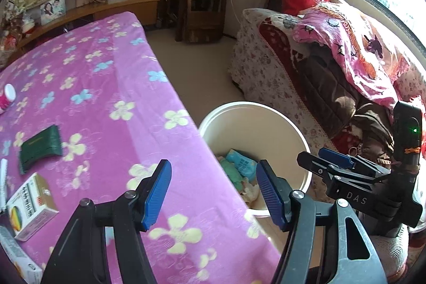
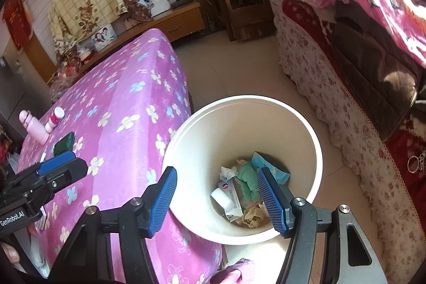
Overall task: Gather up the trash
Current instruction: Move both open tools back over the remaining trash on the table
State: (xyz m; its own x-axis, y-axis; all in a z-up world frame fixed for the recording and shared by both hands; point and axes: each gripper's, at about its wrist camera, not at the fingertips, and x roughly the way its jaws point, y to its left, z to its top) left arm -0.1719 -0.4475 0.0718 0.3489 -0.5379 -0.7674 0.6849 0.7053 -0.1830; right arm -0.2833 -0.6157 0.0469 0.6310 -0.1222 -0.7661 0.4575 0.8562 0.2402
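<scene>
left gripper [image 1: 214, 193]: jaws apart, nothing between, over the table's right edge | right gripper [image 2: 217, 200]: jaws apart, empty, above the bucket [image 2: 306, 124] | trash [image 2: 247, 190]: crumpled paper and wrappers on the bucket's bottom | bucket: on floor, against the pink-clothed table [image 2: 127, 108]

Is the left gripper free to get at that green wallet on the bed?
Probably yes: the left gripper is open and empty, and the green wallet lies uncovered on the bedspread, with nothing between.

Boxes [image 1: 32, 206], wallet [image 1: 40, 148] on table [image 1: 106, 87]
</scene>
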